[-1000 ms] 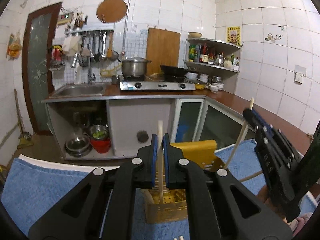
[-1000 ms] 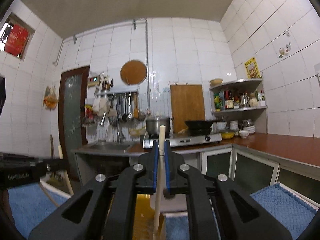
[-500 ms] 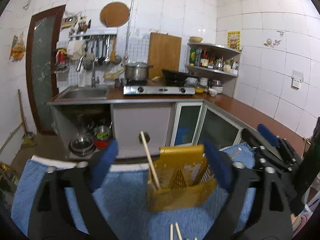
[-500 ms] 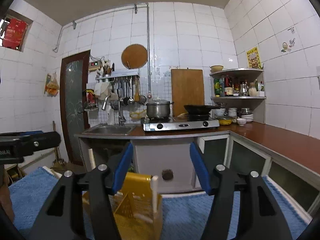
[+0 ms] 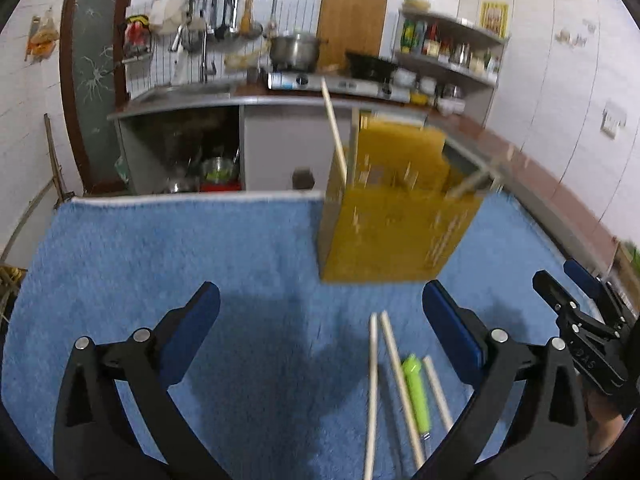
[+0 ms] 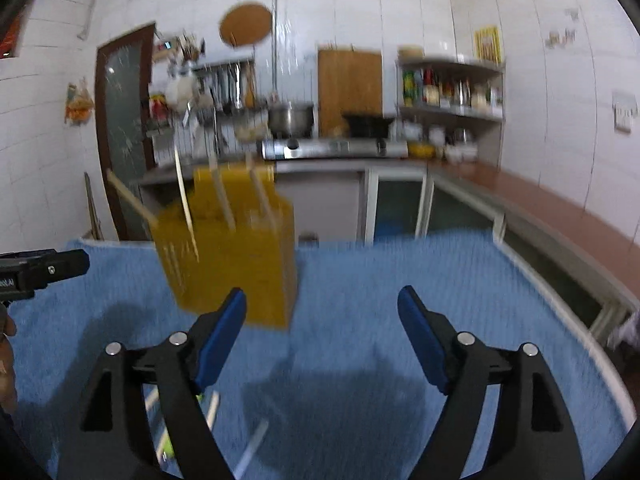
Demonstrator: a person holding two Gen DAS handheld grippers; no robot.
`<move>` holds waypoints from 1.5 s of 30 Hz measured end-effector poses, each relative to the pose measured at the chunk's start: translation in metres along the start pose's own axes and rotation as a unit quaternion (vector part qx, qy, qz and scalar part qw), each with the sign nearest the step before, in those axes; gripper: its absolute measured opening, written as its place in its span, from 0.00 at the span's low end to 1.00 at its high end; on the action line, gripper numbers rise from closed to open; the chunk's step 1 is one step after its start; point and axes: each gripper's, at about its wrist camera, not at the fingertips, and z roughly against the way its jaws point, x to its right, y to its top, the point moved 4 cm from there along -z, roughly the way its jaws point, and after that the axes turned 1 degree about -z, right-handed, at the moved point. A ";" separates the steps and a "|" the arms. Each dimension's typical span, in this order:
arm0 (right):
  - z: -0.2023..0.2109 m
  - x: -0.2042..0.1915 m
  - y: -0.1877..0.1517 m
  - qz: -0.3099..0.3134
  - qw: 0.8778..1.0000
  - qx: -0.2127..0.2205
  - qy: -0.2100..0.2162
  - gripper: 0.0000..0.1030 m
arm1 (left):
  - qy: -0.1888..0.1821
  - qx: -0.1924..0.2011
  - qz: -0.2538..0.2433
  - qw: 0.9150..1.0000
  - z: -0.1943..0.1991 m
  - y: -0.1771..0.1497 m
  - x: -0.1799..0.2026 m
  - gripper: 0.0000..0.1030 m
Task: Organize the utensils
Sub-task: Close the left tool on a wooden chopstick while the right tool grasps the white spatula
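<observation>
A yellow perforated utensil holder (image 5: 396, 208) stands on the blue towel (image 5: 180, 264) with wooden chopsticks (image 5: 334, 132) leaning in it. It also shows in the right wrist view (image 6: 232, 256), blurred. Three loose wooden chopsticks (image 5: 394, 376) and a green-handled utensil (image 5: 416, 392) lie on the towel between my left gripper's fingers. My left gripper (image 5: 320, 336) is open and empty above them. My right gripper (image 6: 320, 332) is open and empty, in front of the holder. It shows at the right of the left wrist view (image 5: 580, 320).
The towel covers a table whose far edge (image 5: 192, 198) faces a kitchen counter (image 5: 224, 100) with sink, gas stove (image 6: 332, 148) and pot. A brown counter (image 6: 552, 208) runs along the right wall. Shelves with bottles (image 6: 448, 92) stand in the corner.
Both grippers released their chopsticks into the holder, opened wide, then drew back and tilted down toward the towel. The loose chopsticks now lie under my left gripper.
</observation>
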 end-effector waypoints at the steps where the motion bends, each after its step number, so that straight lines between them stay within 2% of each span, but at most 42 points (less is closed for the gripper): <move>1: -0.006 0.001 -0.011 -0.004 1.000 -0.018 -0.004 0.75 | 0.001 -0.006 -0.001 1.000 -0.004 -0.006 0.000 0.95; 7: -0.027 0.000 -0.051 -0.013 0.996 -0.087 -0.012 0.75 | 0.000 -0.051 0.006 0.999 -0.037 -0.039 -0.002 0.95; 12: -0.039 -0.011 -0.072 0.006 0.991 -0.135 -0.012 0.75 | 0.009 -0.075 -0.017 0.997 -0.054 -0.056 0.007 0.94; 14: -0.038 -0.013 -0.072 0.010 0.991 -0.136 -0.014 0.75 | 0.014 -0.075 -0.025 0.997 -0.057 -0.059 0.011 0.93; 16: -0.038 -0.016 -0.076 0.011 0.990 -0.141 -0.013 0.75 | 0.015 -0.073 -0.031 0.997 -0.058 -0.061 0.014 0.86; 18: -0.044 -0.018 -0.081 0.008 0.986 -0.166 0.001 0.75 | 0.016 -0.075 -0.035 0.996 -0.061 -0.065 0.018 0.82; 22: -0.047 -0.021 -0.086 0.009 0.983 -0.181 0.003 0.73 | 0.012 -0.101 -0.050 0.994 -0.073 -0.073 0.024 0.63; 23: -0.047 -0.022 -0.087 0.011 0.983 -0.183 0.003 0.68 | 0.012 -0.103 -0.052 0.993 -0.074 -0.073 0.026 0.63; 27: -0.047 -0.027 -0.089 0.018 0.982 -0.189 0.020 0.58 | 0.009 -0.103 -0.055 0.993 -0.074 -0.073 0.028 0.57; 29: -0.046 -0.030 -0.090 0.025 0.981 -0.188 0.029 0.47 | 0.007 -0.104 -0.051 0.993 -0.074 -0.072 0.026 0.54; 30: -0.044 -0.030 -0.088 0.030 0.981 -0.187 0.030 0.45 | 0.006 -0.104 -0.050 0.993 -0.074 -0.072 0.025 0.52; 32: -0.043 -0.035 -0.088 0.039 0.981 -0.186 0.042 0.32 | 0.006 -0.103 -0.048 0.994 -0.072 -0.073 0.025 0.47; 33: -0.042 -0.036 -0.088 0.042 0.981 -0.184 0.044 0.30 | 0.005 -0.102 -0.047 0.994 -0.071 -0.073 0.026 0.41; 34: -0.042 -0.037 -0.087 0.045 0.981 -0.184 0.050 0.21 | 0.002 -0.102 -0.046 0.994 -0.070 -0.073 0.026 0.35; 35: -0.042 -0.040 -0.086 0.048 0.980 -0.186 0.060 0.17 | 0.000 -0.103 -0.046 0.994 -0.069 -0.073 0.027 0.34; 38: -0.043 -0.040 -0.083 0.054 0.979 -0.184 0.067 0.16 | 0.003 -0.103 -0.040 0.994 -0.066 -0.073 0.027 0.29; 41: -0.047 -0.038 -0.079 0.045 0.978 -0.183 0.090 0.14 | 0.013 -0.101 -0.030 0.994 -0.063 -0.072 0.025 0.15; 42: -0.048 -0.038 -0.078 0.045 0.978 -0.184 0.093 0.13 | 0.022 -0.105 -0.031 0.994 -0.065 -0.073 0.023 0.06; 45: -0.050 -0.041 -0.077 0.051 0.976 -0.183 0.105 0.09 | 0.016 -0.117 -0.017 0.993 -0.069 -0.073 0.018 0.06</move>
